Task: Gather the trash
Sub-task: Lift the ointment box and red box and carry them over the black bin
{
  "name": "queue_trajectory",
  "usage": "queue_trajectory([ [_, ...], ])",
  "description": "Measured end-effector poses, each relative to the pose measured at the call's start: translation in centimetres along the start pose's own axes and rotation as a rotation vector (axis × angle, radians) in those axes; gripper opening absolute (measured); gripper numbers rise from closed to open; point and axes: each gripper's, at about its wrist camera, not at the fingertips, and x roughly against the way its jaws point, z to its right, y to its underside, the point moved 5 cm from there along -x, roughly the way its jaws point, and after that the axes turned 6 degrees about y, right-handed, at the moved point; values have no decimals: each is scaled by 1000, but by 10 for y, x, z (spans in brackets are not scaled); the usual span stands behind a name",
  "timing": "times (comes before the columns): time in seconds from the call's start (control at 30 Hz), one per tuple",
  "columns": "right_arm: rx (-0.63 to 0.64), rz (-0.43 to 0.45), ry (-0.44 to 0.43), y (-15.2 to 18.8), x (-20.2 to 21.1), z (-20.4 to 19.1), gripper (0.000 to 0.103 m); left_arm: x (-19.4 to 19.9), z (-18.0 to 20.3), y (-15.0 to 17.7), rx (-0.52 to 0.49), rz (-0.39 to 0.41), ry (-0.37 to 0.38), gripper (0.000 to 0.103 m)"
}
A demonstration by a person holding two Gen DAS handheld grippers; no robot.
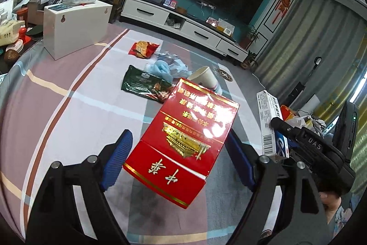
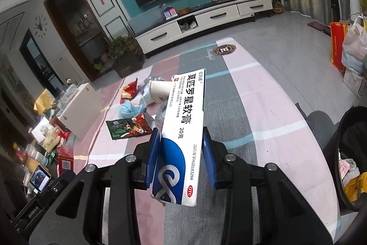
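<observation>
Left gripper [image 1: 176,157] clamps glossy red cardboard carton [image 1: 183,141] across width, above striped table [image 1: 75,93]: light, stiff, slippery film. Right gripper [image 2: 181,153] pinches white-blue ointment box [image 2: 181,130] near lower end: light, crushable. Black bin [image 2: 344,153] at right.

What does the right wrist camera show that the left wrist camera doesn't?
Only the right wrist view shows the dark trash bin at the right edge, already holding litter, and the small screen at lower left.

Only the left wrist view shows the left gripper closed on the red carton.

Both show the right gripper clamped on the white-and-blue ointment box, plus the paper cup, green wrapper and red snack bag lying on the striped cloth.
</observation>
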Motion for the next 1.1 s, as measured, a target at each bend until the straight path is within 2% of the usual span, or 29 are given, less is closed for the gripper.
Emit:
queue_trajectory([
  [0.4, -40, 93, 0, -13, 35, 18, 37, 3, 35, 2, -62, 5, 53, 82],
  [0.5, -30, 122, 32, -15, 44, 23, 37, -3, 47, 3, -88, -6, 46, 82],
  [0.67, -53, 165, 11, -21, 61, 35, 37, -7, 72, 3, -138, -5, 45, 82],
  [0.9, -111, 233, 8, -26, 90, 65, 37, -18, 114, 8, -199, -15, 78, 82],
  [1.1, -200, 273, 59, -27, 107, 105, 37, -33, 154, 17, -270, -36, 107, 82],
])
